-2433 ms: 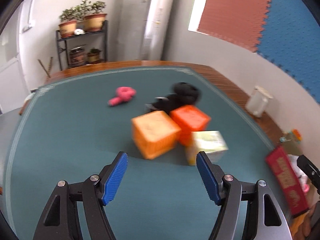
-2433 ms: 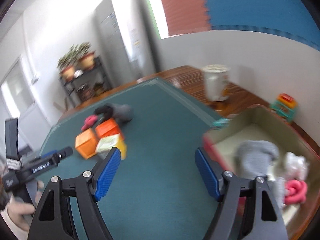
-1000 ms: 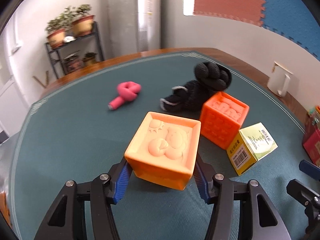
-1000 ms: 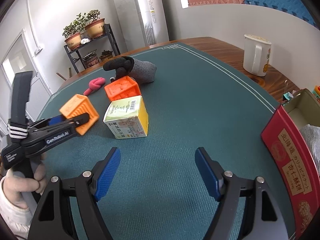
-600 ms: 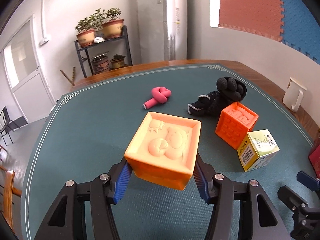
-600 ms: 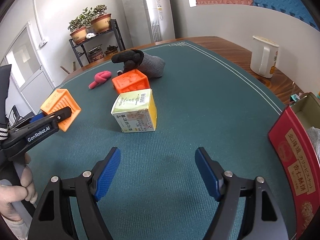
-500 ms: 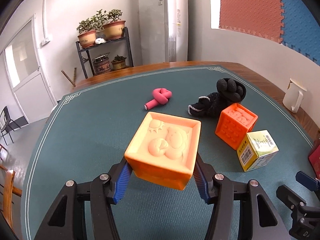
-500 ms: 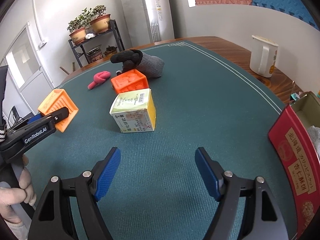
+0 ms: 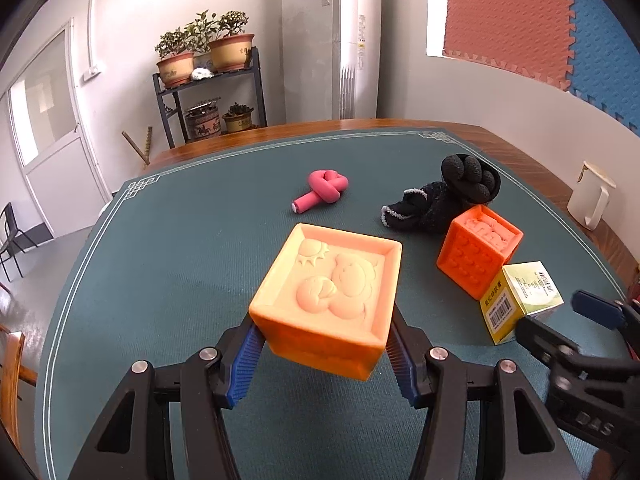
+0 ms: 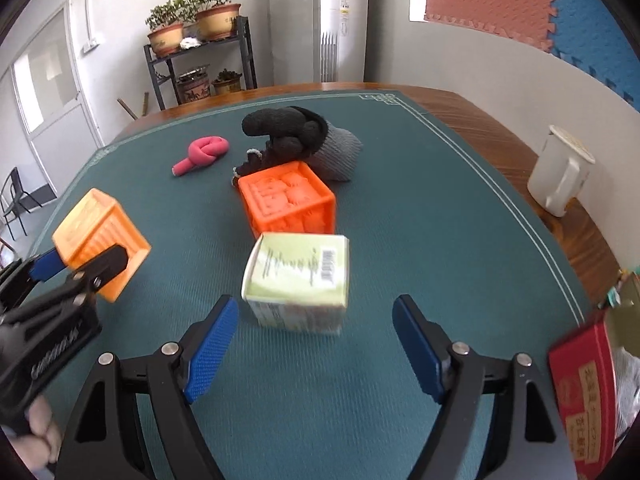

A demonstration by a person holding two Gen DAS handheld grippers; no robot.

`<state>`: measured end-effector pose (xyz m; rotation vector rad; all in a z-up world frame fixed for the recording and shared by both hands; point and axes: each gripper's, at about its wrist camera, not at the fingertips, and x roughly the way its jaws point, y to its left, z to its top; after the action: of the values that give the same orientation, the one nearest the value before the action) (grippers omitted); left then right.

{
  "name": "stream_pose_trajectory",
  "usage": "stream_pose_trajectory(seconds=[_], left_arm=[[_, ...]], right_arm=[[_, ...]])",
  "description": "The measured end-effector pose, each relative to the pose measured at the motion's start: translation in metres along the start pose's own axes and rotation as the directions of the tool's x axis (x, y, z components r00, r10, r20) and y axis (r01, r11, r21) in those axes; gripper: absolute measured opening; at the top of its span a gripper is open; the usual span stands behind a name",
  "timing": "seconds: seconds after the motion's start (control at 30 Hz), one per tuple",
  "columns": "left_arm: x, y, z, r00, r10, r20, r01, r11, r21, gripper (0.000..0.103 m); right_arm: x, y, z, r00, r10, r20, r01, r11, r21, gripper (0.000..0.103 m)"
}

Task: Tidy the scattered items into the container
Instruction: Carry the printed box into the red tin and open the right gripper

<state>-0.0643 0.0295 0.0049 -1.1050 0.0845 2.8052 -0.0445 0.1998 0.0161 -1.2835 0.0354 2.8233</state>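
Tongs [image 9: 326, 350], two; orange cubes [image 9: 328, 296], two.

Right gripper [image 10: 316, 344] nearer carton [image 10: 298, 280]

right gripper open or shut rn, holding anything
Open and empty. The right gripper has its blue pads spread wide, with the green-and-yellow carton on the mat just ahead of them, untouched.

The small green-and-yellow cardboard box [image 10: 298, 282] sits on the green table mat [image 10: 400, 216]. The orange bumpy toy cube [image 10: 288, 198] touches it at 12 o'clock. The black and grey gloves [image 10: 304, 136] lie behind that. The pink knotted foam tube [image 10: 202, 154] lies at 10 o'clock. The white plastic jug [image 10: 560, 176] stands at 2 o'clock.
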Motion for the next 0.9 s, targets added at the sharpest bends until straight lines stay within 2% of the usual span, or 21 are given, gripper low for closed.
stream_pose_trajectory(seconds=[0.13, 0.37, 0.4, 0.43, 0.47, 0.7, 0.9], left_arm=[[0.002, -0.002, -0.001, 1.0, -0.002, -0.005, 0.002, 1.0, 0.005, 0.059], [0.006, -0.005, -0.003, 1.0, -0.005, -0.018, 0.006, 1.0, 0.012, 0.059], [0.006, -0.005, -0.003, 1.0, -0.006, -0.019, 0.006, 1.0, 0.013, 0.059], [0.007, -0.005, -0.003, 1.0, -0.007, -0.02, 0.007, 1.0, 0.014, 0.059], [0.007, -0.006, -0.003, 1.0, -0.008, -0.021, 0.008, 1.0, 0.015, 0.059], [0.007, -0.009, -0.003, 1.0, -0.014, -0.02, 0.014, 1.0, 0.025, 0.059], [0.005, -0.011, -0.003, 1.0, -0.014, -0.012, 0.014, 0.999, 0.03, 0.059]], right_arm=[[0.014, 0.003, 0.004, 1.0, -0.024, -0.014, 0.024, 1.0, 0.011, 0.082], [0.033, -0.001, 0.003, 0.999, -0.018, -0.031, 0.019, 0.999, 0.037, 0.082], [0.035, -0.002, 0.003, 0.999, -0.014, -0.034, 0.015, 0.999, 0.041, 0.079], [0.037, -0.002, 0.002, 0.999, -0.013, -0.039, 0.015, 0.999, 0.038, 0.065], [0.037, -0.001, 0.001, 0.999, -0.019, -0.045, 0.02, 0.999, 0.031, 0.056], [0.028, -0.003, -0.001, 1.0, -0.02, -0.014, 0.021, 0.999, 0.035, 0.054], [0.004, -0.013, -0.005, 1.0, -0.009, 0.029, 0.007, 0.997, 0.08, 0.054]])
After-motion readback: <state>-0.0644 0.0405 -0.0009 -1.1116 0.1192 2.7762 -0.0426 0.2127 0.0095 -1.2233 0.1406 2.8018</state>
